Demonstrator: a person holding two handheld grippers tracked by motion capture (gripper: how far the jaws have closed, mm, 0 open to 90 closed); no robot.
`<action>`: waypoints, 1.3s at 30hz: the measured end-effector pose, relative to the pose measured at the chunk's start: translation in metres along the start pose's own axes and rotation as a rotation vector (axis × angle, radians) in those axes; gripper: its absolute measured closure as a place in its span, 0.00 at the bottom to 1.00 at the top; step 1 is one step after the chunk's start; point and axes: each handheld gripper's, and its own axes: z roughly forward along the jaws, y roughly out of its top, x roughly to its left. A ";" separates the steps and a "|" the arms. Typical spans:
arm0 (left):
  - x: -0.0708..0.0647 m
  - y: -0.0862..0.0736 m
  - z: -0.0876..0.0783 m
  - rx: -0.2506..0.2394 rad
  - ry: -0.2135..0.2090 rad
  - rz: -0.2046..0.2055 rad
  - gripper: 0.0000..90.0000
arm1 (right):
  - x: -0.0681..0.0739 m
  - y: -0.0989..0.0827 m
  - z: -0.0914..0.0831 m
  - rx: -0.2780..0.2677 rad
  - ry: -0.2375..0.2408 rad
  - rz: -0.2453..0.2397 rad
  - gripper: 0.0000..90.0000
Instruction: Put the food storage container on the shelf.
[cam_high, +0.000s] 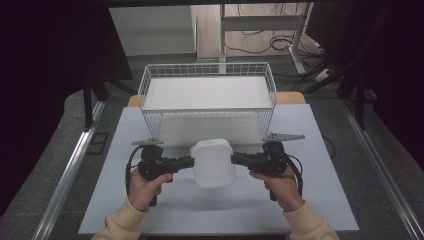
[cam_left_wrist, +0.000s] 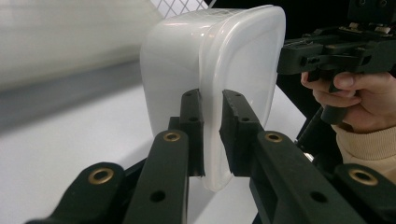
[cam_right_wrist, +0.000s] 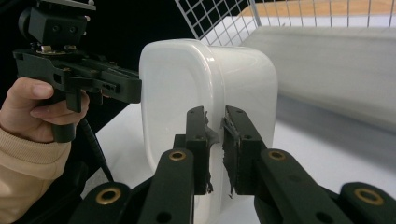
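Observation:
A white plastic container is held between my two grippers at the middle of the white table. My left gripper is shut on the rim at its left side, and my right gripper is shut on the rim at its right side. In the left gripper view the jaws pinch the thin translucent rim of the container, with the other gripper beyond it. In the right gripper view the worn pads clamp the container at its rim. I cannot tell whether it touches the table.
A white wire basket with a white liner stands just behind the container, its front wall close to both grippers. Bare table lies in front of the hands and to either side. Dark curtains and a floor with cables surround the table.

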 end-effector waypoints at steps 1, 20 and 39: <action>-0.001 0.003 0.000 -0.002 0.002 0.003 0.88 | 0.000 0.002 0.000 -0.003 0.000 0.002 0.89; -0.003 0.046 -0.013 -0.035 0.023 0.049 0.88 | 0.003 0.046 0.000 -0.038 -0.009 -0.036 0.89; -0.009 0.078 -0.019 -0.055 0.015 0.064 0.88 | 0.002 0.077 -0.007 -0.069 -0.016 -0.057 0.89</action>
